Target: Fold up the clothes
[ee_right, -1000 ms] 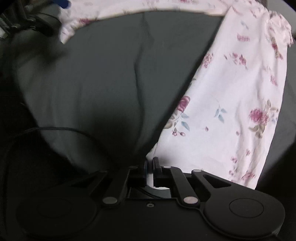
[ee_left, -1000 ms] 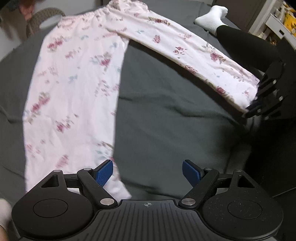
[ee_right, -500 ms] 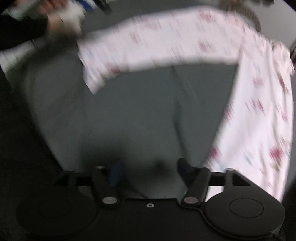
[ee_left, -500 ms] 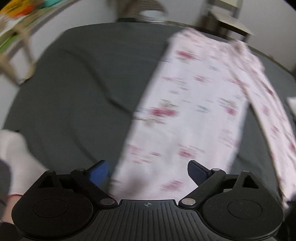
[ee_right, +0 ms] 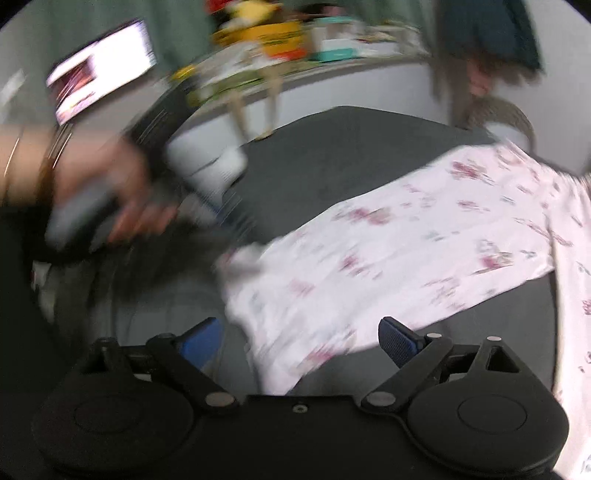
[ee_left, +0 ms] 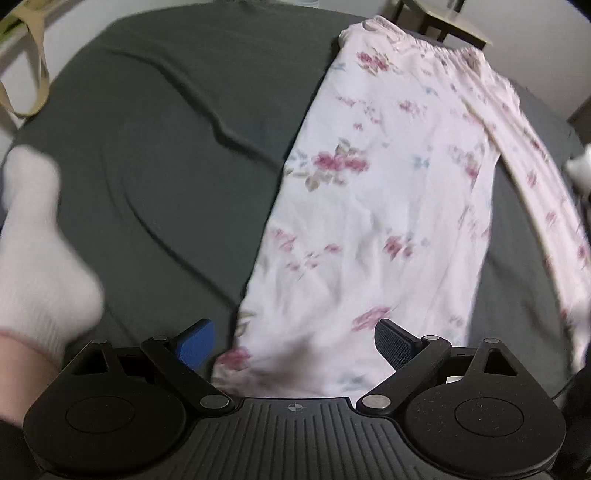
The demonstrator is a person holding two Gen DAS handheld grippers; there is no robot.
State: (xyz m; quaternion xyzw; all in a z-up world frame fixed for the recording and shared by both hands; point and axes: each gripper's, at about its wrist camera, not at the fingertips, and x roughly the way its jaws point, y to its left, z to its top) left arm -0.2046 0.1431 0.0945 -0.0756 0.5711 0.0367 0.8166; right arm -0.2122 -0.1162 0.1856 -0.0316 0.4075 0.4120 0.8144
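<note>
Pale pink floral trousers (ee_left: 373, 206) lie flat on a dark grey sheet (ee_left: 166, 155), waistband at the far end. In the left wrist view one leg runs toward me and its hem sits between the spread blue pads of my left gripper (ee_left: 293, 341), which is open. The second leg trails along the right side. In the blurred right wrist view the trousers (ee_right: 406, 258) cross from upper right to the lower middle, and a leg end lies between the pads of my right gripper (ee_right: 299, 341), also open. A person's hand (ee_right: 110, 192) holds the other tool at the left.
A white-socked foot (ee_left: 37, 251) rests on the sheet at the left. A small table (ee_left: 447, 18) stands beyond the bed's far edge. In the right wrist view a cluttered shelf (ee_right: 280, 40), a lit screen (ee_right: 99, 70) and a woven basket (ee_right: 498, 114) line the wall.
My right gripper has gone from shut to open and let go of the leg end. Both tools have swung to new viewpoints; the left now straddles the near leg's hem.
</note>
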